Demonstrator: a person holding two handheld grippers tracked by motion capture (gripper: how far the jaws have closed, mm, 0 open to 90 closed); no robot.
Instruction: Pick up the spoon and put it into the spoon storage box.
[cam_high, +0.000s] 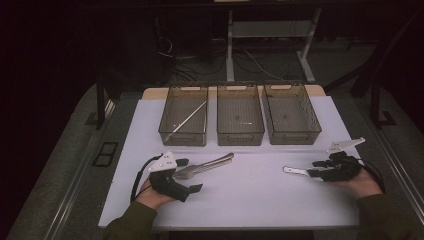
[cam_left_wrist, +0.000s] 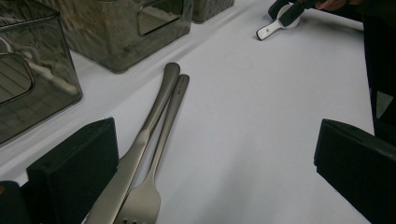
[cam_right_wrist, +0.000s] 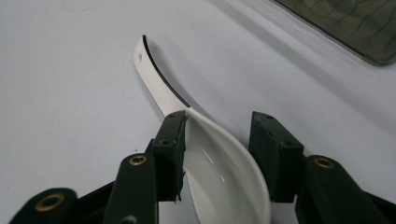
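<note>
- High view: the right gripper (cam_high: 311, 173) sits at the right of the white tabletop (cam_high: 250, 200), around the bowl end of a white spoon (cam_high: 295, 171) whose handle points left. Three dark bins (cam_high: 240, 135) wait in a row further back.
- Right gripper view is the interesting one. The spoon (cam_right_wrist: 219, 163) bowl is between the jaws, the left pad looks right up against the bowl's edge, the right pad seems to have a sliver of gap. So I'd call it not squeezed yet, jaws loose around the spoon, which lies flat on the tabletop.
- Risk one, my guess: that bowl is glossy and curved, so pads closing on the rounded sides could squirt it forward or let it pivot on lifting, since the long handle hangs out front.
- Risk two: one pad touching first could shove the spoon sideways before the other lands.
- Left gripper (cam_high: 187, 175) is wide open, holding nothing, parked by a metal knife (cam_left_wrist: 140, 144) and fork (cam_left_wrist: 161, 149) lying side by side and touching. Grabbing one may drag the other along.
- The left bin already has a thin rod-like thing (cam_high: 186, 118), can't tell what.
</note>
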